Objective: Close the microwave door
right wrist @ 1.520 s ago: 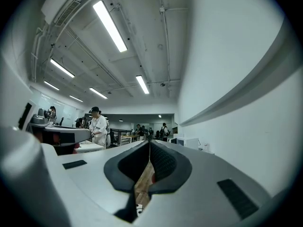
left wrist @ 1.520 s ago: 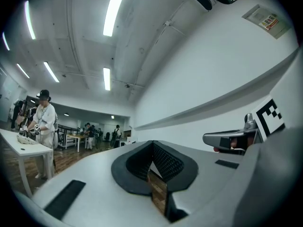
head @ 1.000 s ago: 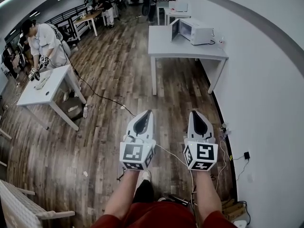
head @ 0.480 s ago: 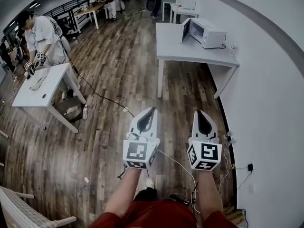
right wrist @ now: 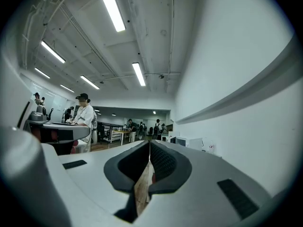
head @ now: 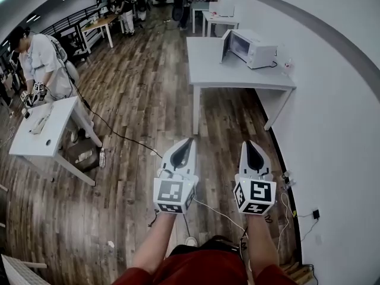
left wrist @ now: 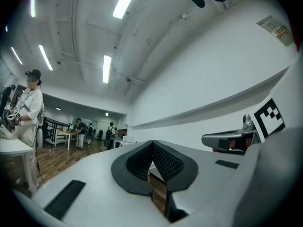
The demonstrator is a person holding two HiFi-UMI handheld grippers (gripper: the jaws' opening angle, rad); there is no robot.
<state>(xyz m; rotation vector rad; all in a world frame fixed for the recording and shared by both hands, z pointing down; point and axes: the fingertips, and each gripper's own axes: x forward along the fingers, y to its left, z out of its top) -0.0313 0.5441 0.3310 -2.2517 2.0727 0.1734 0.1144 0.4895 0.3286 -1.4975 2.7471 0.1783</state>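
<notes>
Wood floor (head: 142,100), white wall (head: 335,100)

The microwave (head: 254,48) stands on the counter (head: 237,76) ahead of you, against the right wall, door (head: 226,45) out leftward. Your left tongs (head: 189,141) and right tongs (head: 246,142) sit side by side, well short of it.

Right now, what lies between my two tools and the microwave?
Head view: only wood floor, then the near part of the table that the microwave stands on.
</notes>
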